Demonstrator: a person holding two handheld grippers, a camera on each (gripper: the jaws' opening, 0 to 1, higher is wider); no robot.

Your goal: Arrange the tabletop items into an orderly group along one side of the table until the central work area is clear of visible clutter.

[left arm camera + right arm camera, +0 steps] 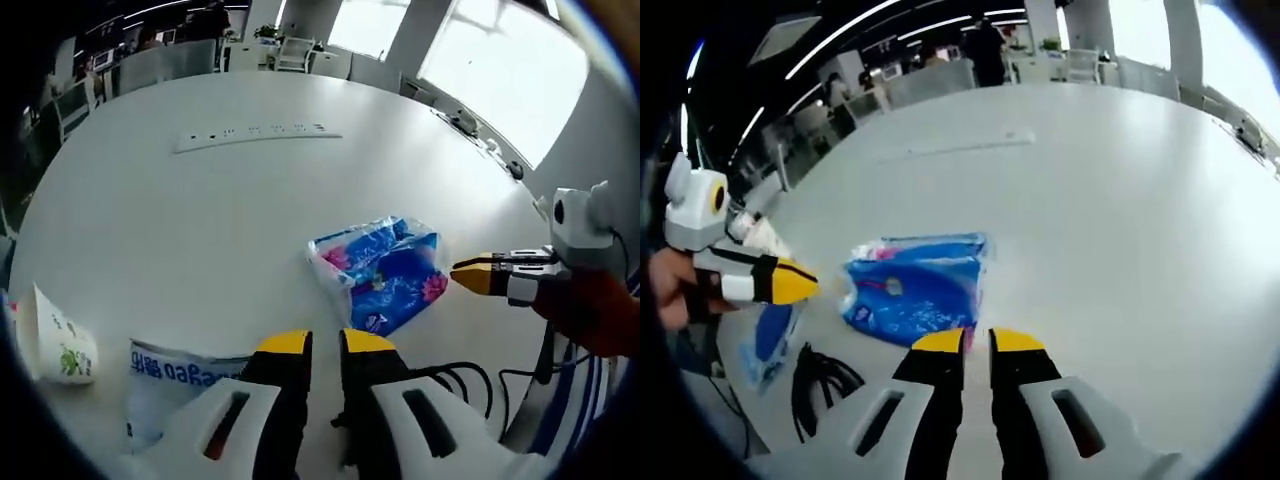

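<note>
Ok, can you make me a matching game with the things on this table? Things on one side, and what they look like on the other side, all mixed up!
Things:
1. tissue pack
2. paper cup
3. cable
4. power strip

What it looks like:
A. black, coiled in loops at the table edge
B. long, pale, flat, far across the white table
C. blue plastic wrapper with pink flowers
D. lying on its side, white with a green print

Pairs: 1-C, 2-D, 3-A, 4-B
</note>
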